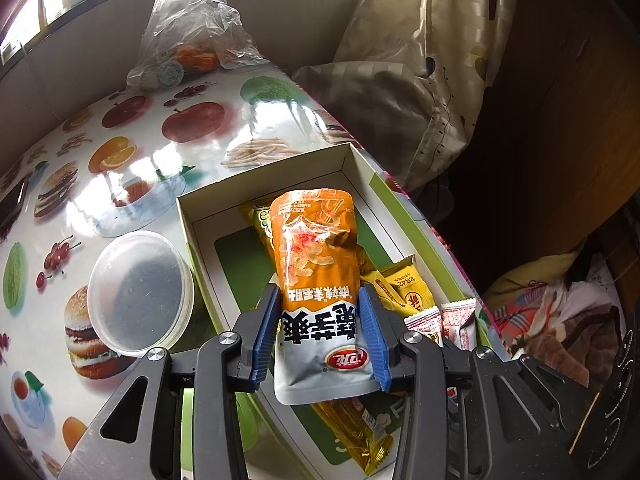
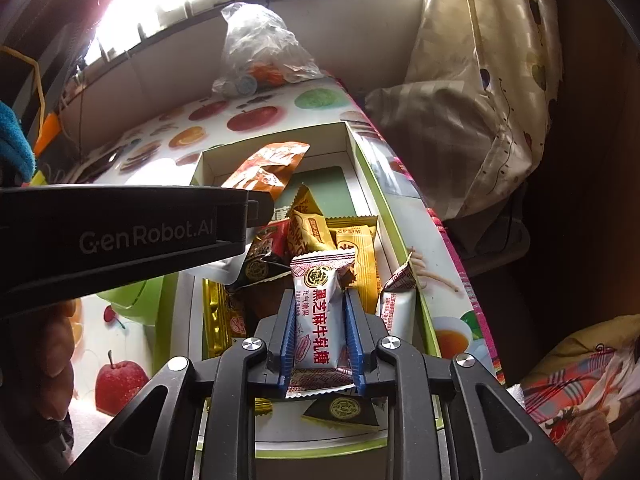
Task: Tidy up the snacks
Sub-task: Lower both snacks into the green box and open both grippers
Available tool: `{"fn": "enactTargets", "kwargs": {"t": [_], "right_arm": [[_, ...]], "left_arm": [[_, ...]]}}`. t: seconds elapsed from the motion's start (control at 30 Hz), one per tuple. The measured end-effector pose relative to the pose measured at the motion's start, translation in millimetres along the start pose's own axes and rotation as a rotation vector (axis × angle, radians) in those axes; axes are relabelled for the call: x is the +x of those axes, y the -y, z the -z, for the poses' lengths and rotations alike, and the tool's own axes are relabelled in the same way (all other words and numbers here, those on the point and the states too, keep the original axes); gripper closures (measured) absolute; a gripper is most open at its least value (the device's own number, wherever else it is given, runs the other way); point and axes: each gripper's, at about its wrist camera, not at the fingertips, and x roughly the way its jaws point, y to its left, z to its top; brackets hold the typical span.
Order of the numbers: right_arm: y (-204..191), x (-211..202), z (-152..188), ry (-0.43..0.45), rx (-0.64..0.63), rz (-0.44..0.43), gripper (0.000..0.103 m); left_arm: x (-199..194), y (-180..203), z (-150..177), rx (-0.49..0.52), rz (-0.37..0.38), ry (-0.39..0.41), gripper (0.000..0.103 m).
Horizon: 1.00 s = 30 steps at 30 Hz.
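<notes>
Item: my left gripper (image 1: 322,340) clamps the orange chip bag (image 1: 312,264) at centre frame above the open box (image 1: 188,220), my right gripper (image 2: 318,344) pinches a white candy packet (image 2: 320,312) lower centre, both apparently poised for sorting into it.

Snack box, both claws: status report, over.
Left claw shut on orange-and-grey crisp pouch, above open white cardboard box. Right claw shut on white-and-red nougat packet. Loose yellow wrapped snacks piled beneath.
</notes>
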Motion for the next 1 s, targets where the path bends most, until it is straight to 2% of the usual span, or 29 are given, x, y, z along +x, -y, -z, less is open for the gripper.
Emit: {"fn": "enactTargets", "kwargs": {"t": [0.3,0.47,0.53,1.0], "right_arm": [[0.5,1.1,1.4,0.0,0.007,0.0,0.077],[-1.8,-2.3,3.7,0.013,0.01,0.003,0.062],[-3.8,-5.6,4.7,0.021,0.003,0.005,0.06],[-14.4,-41.1,20.2,0.07,0.024,0.035,0.055]], "left_arm": [[3.0,1.9,1.2,0.003,0.004,-0.006,0.057],[-4.6,2.2,2.4,0.012,0.004,0.017,0.057],[-8.9,1.6,3.0,0.01,0.003,0.025,0.057],[-64.3,-3.0,27.5,0.018,-0.026,0.143,0.056]]}}
